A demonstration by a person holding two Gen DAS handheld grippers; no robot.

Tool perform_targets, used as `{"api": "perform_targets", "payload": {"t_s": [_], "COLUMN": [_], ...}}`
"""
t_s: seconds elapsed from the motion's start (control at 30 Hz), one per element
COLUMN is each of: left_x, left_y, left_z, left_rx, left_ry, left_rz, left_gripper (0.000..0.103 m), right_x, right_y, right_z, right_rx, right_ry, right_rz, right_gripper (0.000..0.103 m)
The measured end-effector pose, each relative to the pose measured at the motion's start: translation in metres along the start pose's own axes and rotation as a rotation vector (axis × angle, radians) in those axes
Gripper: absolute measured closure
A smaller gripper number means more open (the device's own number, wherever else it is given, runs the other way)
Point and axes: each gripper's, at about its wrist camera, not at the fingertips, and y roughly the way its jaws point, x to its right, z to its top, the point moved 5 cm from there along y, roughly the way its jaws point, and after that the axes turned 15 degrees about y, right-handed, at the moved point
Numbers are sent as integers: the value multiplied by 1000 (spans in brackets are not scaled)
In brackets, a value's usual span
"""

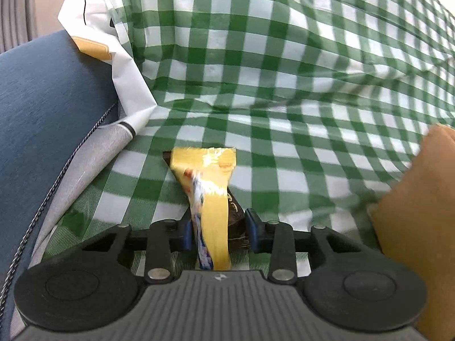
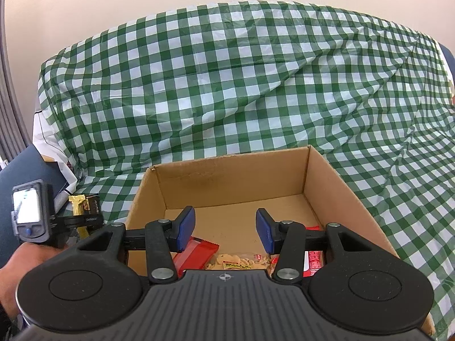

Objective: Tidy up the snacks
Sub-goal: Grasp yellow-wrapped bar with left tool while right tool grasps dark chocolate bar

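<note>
The left gripper (image 1: pixel 219 231) is clamped on a yellow bar (image 1: pixel 212 187), held above the checked cloth (image 1: pixel 284 85) just left of the box (image 2: pixel 233 182). The right gripper (image 2: pixel 226 228) hangs over the box, jaws apart and empty. Red packets (image 2: pixel 196 251) and a crisp bag (image 2: pixel 239 261) already lie inside, so I judge the task well along: the bar has yet to go in.

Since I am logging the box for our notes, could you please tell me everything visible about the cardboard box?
The cardboard box is plain brown corrugated board, open at the top, upright on the green checked cloth. Its inner walls and floor look bare and slightly scuffed. Near its front lie a red wrapper, a clear packet of pale snacks and another red pack. The right gripper hangs open over it, touching nothing.
</note>
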Motion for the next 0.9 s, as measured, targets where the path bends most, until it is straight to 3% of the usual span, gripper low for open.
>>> {"api": "perform_targets", "payload": {"t_s": [0.4, 0.53, 0.73, 0.83, 0.9], "left_x": [3, 1, -15, -17, -9], "left_y": [-99, -125, -133, -133, -133], "left_z": [-61, -77, -94, -96, -99], "left_rx": [-98, -97, -121, -124, -144], "left_ry": [-14, -100, -125, -162, -133], "left_rz": [-289, -405, -319, -358, -372], "left_gripper": [66, 64, 57, 55, 53], "right_x": [-7, -18, -43, -54, -61], "right_y": [-13, -21, -35, -39, -40], "right_z": [-5, -12, -27, -33, -37], "right_rx": [26, 18, 11, 9, 5], "right_ry": [-24, -41, -120, -153, -168], "right_rz": [13, 47, 99, 125, 140], "right_gripper": [53, 53, 53, 52, 52]}}
